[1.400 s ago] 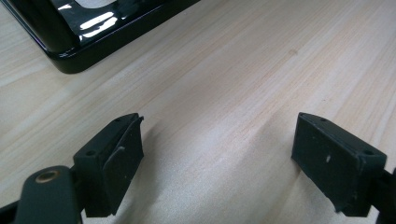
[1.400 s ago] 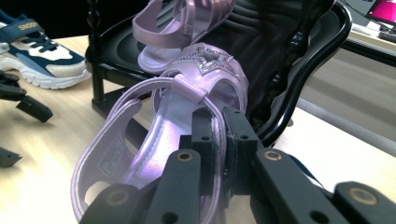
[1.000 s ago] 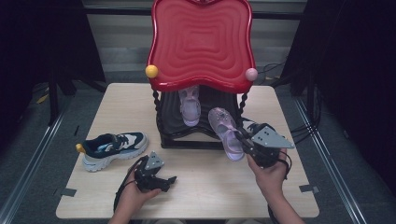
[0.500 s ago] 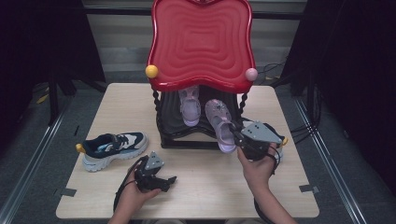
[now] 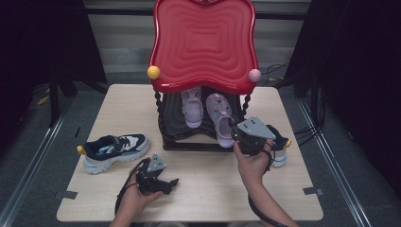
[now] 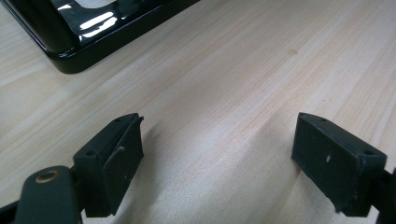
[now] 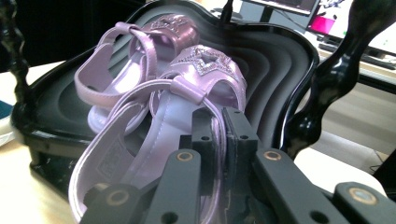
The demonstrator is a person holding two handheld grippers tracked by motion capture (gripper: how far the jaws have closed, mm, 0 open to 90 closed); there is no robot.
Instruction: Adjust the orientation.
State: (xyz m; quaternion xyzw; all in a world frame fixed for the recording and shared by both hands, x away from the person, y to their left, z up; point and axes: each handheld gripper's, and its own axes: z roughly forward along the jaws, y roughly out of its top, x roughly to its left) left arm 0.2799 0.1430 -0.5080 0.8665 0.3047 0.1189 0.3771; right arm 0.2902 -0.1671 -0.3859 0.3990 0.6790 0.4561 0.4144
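Note:
A purple sandal (image 5: 220, 116) lies on the black lower shelf (image 5: 176, 128) of a red-topped stand, its heel over the shelf's front rim. My right gripper (image 5: 235, 135) is shut on its thin back strap; in the right gripper view the gripper (image 7: 219, 135) pinches that strap of the sandal (image 7: 187, 107). A second purple sandal (image 5: 192, 106) lies just left of it, also seen as the far sandal (image 7: 140, 51). My left gripper (image 5: 170, 185) rests low over the front of the table, open, with bare wood between its jaws (image 6: 219, 149).
The stand's red wavy top (image 5: 203, 42) overhangs the shelf on twisted black posts (image 5: 160, 111). A blue and white sneaker (image 5: 113, 149) lies at the table's left. Another sneaker (image 5: 280, 147) sits right of the stand, partly behind my right hand. The stand's base corner (image 6: 70, 42) is near my left gripper.
My right gripper has carried the sandal leftward and in under the red top; the sandal has swung from slanting off the shelf's front right to lying straight beside the other. The left gripper stayed still.

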